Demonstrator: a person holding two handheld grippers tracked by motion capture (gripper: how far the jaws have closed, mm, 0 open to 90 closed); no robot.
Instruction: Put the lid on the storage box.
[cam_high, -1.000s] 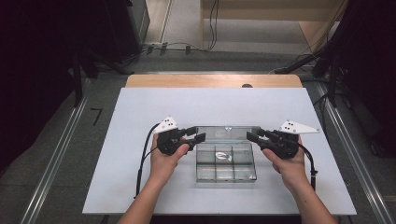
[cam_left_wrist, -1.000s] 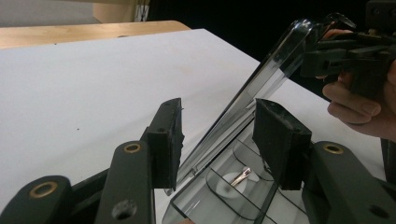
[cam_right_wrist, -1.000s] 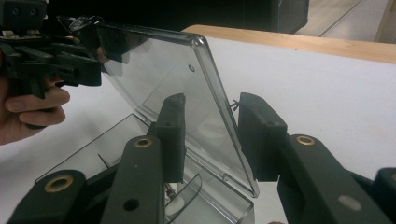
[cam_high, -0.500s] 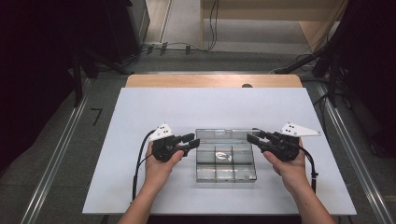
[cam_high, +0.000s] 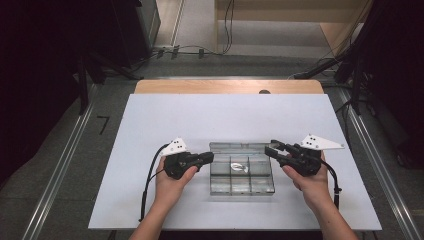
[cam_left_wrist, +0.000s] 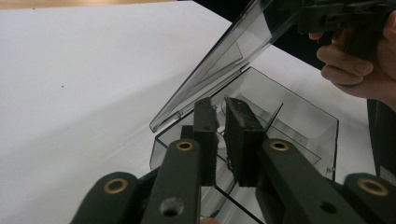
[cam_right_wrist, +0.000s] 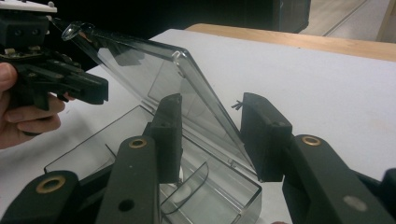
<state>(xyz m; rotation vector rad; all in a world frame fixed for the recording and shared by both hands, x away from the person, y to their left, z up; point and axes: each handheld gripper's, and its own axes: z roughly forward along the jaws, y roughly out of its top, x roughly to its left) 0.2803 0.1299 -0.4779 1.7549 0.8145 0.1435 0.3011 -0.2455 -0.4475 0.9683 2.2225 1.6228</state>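
High view: clear plastic box (cam_high: 242, 176) sits near the table's (cam_high: 150, 125) front edge, middle, lid (cam_right_wrist: 154, 70) propped half open. Left gripper (cam_high: 206, 158) is at the box's left wall, jaws just closing, nearly together, pinching the wall edge. Right gripper (cam_high: 272, 150) is at the right side, jaws apart, straddling the lid's edge without pressing.

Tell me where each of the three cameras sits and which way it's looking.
High view: above the person's side, looking forward and down on the table; both forearms, left gripper, right gripper.
Left gripper view: along its near-closed jaws at the clear box.
Right gripper view: along its parted jaws astride the raised lid.
Shared: box, lid.
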